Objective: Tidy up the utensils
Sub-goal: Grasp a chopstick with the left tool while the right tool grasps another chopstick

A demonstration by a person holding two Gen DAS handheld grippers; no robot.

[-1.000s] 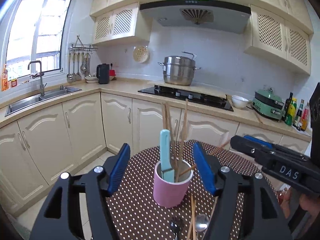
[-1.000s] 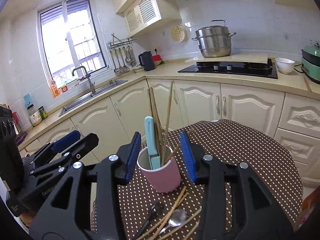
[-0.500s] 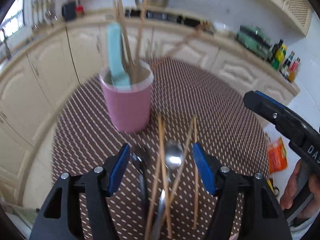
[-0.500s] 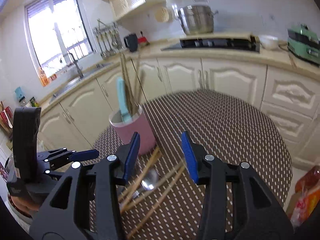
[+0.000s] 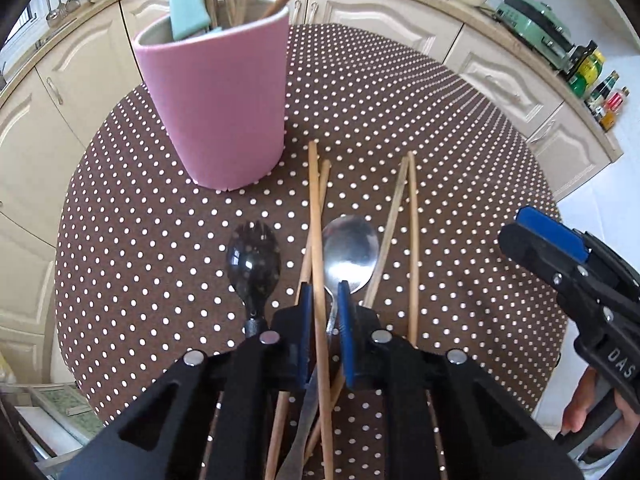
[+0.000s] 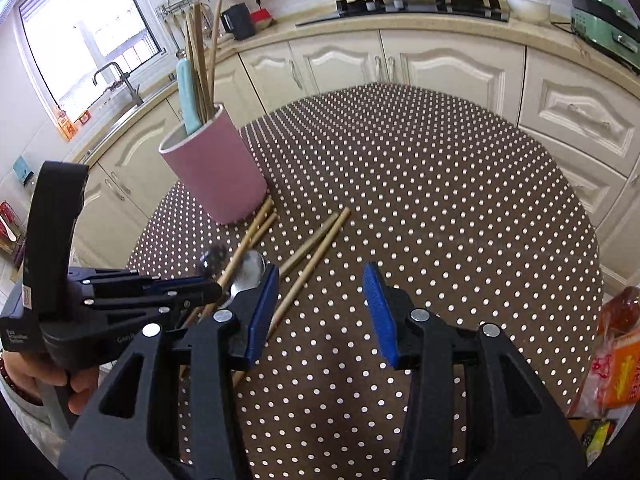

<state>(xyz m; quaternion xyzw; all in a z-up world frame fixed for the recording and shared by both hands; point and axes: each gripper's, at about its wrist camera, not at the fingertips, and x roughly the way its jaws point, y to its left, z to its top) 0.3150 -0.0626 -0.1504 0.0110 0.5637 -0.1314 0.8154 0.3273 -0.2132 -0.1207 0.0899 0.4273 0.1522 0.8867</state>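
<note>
A pink cup (image 5: 218,92) stands on the polka-dot table (image 5: 420,128), holding a teal handle and several chopsticks; it also shows in the right wrist view (image 6: 216,168). Loose wooden chopsticks (image 5: 412,232), a steel spoon (image 5: 350,250) and a black spork (image 5: 252,260) lie in front of it. My left gripper (image 5: 322,300) is low over the table, its jaws closed around one chopstick (image 5: 318,220) and the spoon's neck. My right gripper (image 6: 320,292) is open and empty above bare table, right of the chopsticks (image 6: 316,240).
The round table's edge (image 6: 592,240) is close on all sides. Cream kitchen cabinets (image 6: 440,60) and a counter run behind. An orange packet (image 6: 620,368) lies on the floor at right. The left gripper's body (image 6: 120,292) sits left of my right gripper.
My left gripper has dropped down to the table and closed from wide open onto a chopstick beside the spoon. My right gripper has tilted down and moved right, still open.
</note>
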